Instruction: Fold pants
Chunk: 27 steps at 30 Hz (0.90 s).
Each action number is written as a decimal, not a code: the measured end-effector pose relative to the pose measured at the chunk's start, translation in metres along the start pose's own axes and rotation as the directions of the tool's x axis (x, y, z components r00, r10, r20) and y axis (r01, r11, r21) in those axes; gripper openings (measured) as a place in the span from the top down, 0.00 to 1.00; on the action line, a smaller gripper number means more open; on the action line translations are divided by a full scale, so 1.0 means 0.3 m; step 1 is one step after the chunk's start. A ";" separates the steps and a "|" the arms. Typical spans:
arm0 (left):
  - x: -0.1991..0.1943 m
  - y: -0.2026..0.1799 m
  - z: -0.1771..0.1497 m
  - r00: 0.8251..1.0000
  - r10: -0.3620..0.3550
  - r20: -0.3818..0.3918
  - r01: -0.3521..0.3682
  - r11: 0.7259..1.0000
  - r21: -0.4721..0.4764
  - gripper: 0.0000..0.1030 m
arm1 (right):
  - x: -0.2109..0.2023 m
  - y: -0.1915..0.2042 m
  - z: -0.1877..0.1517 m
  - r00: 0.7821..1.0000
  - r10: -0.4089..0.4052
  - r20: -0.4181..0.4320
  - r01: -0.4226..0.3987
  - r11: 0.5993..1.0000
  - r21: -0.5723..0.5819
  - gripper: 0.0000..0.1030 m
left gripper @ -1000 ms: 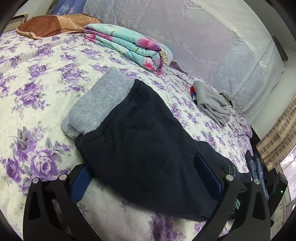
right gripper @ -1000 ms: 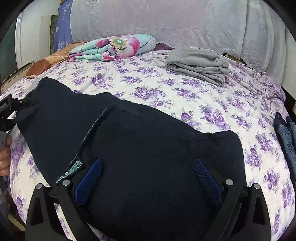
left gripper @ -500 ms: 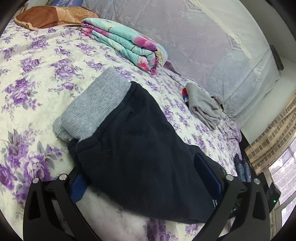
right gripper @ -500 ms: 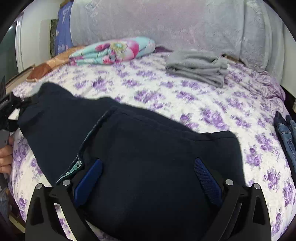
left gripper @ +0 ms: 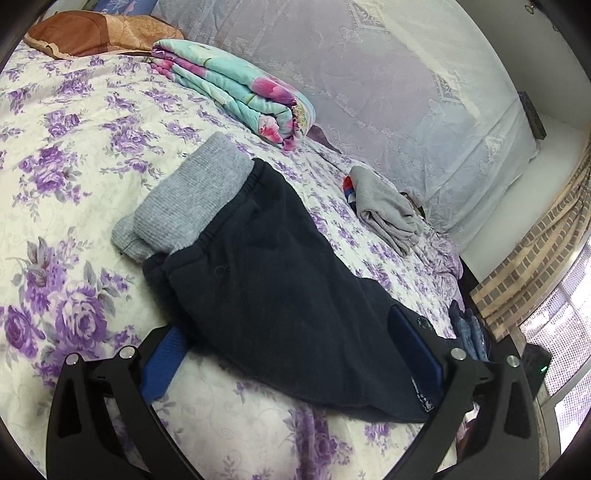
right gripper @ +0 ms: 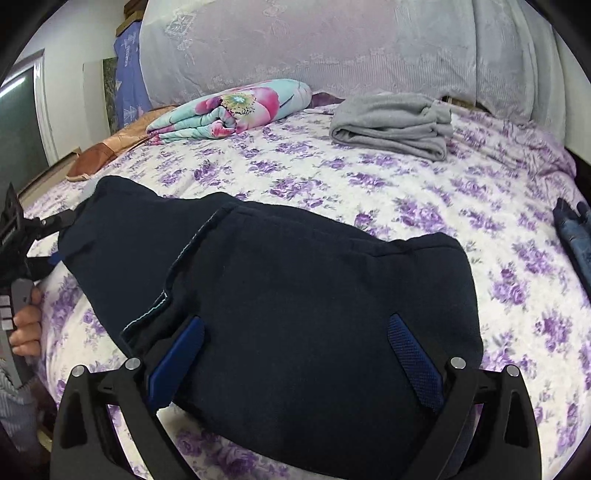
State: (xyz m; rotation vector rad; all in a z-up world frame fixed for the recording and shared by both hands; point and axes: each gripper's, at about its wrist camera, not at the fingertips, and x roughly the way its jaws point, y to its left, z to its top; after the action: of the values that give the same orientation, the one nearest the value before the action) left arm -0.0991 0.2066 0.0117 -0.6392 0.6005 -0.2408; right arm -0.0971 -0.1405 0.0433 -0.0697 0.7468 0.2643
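Dark navy pants [left gripper: 273, 280] with a grey ribbed waistband [left gripper: 188, 206] lie flat on the purple-flowered bedspread [left gripper: 74, 147]. My left gripper [left gripper: 291, 358] is open, its blue-padded fingers spread wide to either side of the pants' near edge. In the right wrist view the pants [right gripper: 314, 295] show one layer folded over another, with a seam edge on the left. My right gripper [right gripper: 295, 358] is open too, low over this folded end, with the cloth between its spread fingers. A hand [right gripper: 26, 321] holds the left gripper's handle at the far left edge.
A folded floral quilt [left gripper: 236, 88] and a brown pillow [left gripper: 92, 33] lie near the head of the bed. A folded grey garment [right gripper: 391, 125] sits further back. Blue jeans [right gripper: 572, 236] lie at the bed's right edge. A lace cover [right gripper: 332, 44] hangs behind.
Both wrist views shifted slightly, so the grippers moved a little over the pants. The pants lie as before and both grippers stay wide open.
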 end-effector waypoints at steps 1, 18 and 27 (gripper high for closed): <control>0.000 -0.003 -0.001 1.000 0.004 0.004 -0.004 1.000 0.003 0.04 | -0.005 -0.002 0.003 1.000 0.006 0.001 -0.006 1.000 0.004 0.03; -0.015 0.010 -0.012 0.999 -0.024 0.024 0.024 1.000 -0.009 0.04 | 0.391 0.275 0.334 0.934 -0.197 -0.297 0.109 0.951 -0.288 0.03; -0.056 0.012 -0.003 0.999 0.049 -0.011 -0.049 0.998 -0.029 0.04 | 0.219 0.362 0.444 0.905 0.402 -0.138 -0.405 0.914 0.009 0.15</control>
State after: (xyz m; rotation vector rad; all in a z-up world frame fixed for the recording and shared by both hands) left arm -0.1130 0.2153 0.0165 -0.6511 0.6299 -0.1900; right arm 0.0087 -0.0008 0.0998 0.0508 0.8939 0.6692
